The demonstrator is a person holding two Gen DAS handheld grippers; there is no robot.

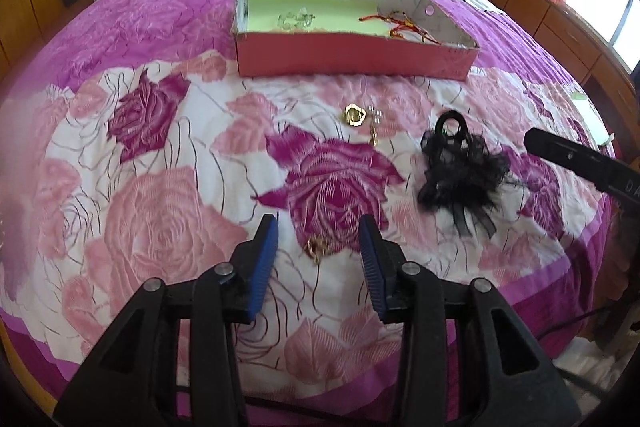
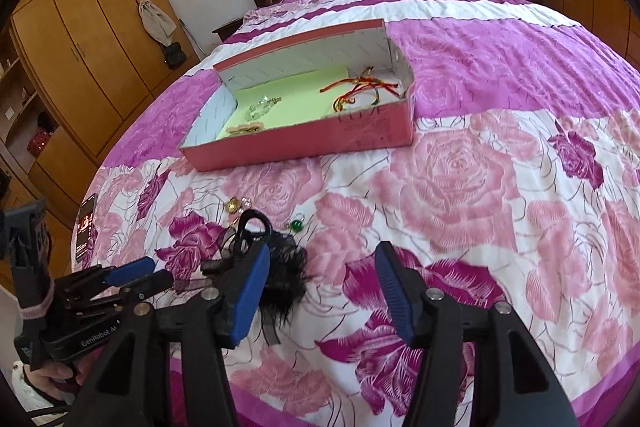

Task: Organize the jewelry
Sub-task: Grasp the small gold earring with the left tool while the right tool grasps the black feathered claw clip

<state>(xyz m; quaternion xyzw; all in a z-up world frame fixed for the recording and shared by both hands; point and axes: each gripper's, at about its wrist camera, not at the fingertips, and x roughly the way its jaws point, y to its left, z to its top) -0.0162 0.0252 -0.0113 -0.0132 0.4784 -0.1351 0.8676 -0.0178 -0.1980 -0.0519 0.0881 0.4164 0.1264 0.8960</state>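
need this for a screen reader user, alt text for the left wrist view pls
The open left gripper hovers over a small gold jewelry piece on a rose-patterned bedspread. Beyond lie a gold ring, a black lace hair clip and an open pink box.

A rose-print bedspread carries a pink box, gold earrings and a black hair clip.

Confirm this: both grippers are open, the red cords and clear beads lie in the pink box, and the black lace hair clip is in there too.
Wrong on the clip. The black hair clip lies on the bedspread, outside the pink box, as the left wrist view shows. The rest holds: red cords and clear beads are inside, and both grippers are open.
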